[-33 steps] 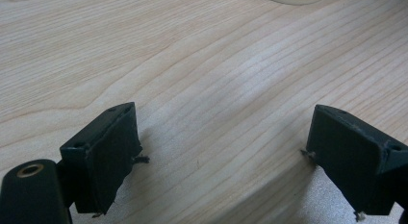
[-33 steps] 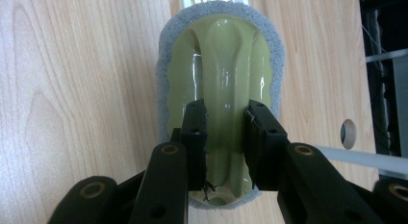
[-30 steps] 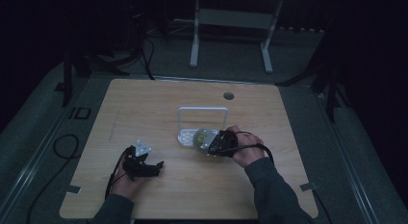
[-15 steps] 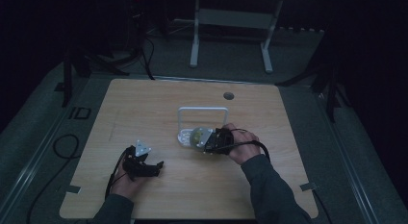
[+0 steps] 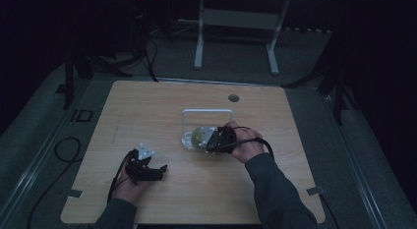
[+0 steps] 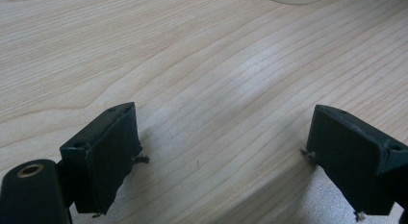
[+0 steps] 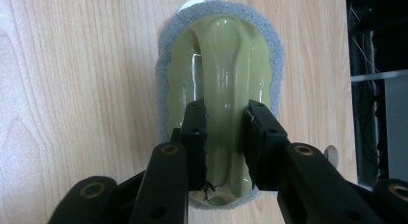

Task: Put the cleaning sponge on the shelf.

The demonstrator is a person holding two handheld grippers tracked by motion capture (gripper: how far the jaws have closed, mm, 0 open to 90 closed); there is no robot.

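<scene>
Wooden table (image 5: 147, 116); white frame (image 5: 206, 112) behind scrubber (image 7: 219, 89) (right tool (image 7: 223, 123) clamping).

High view overlooks table (image 5: 147, 101); gripper views sit close.

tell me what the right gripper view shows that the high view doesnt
The right gripper view alone makes the detail plain: the right gripper has its jaws closed on the raised green handle of a scrubber edged with grey sponge. The high view alone takes in the white rack behind it, the left gripper resting open and apart, and the whole table. Both share the scrubber, the right gripper and the wood.
</scene>
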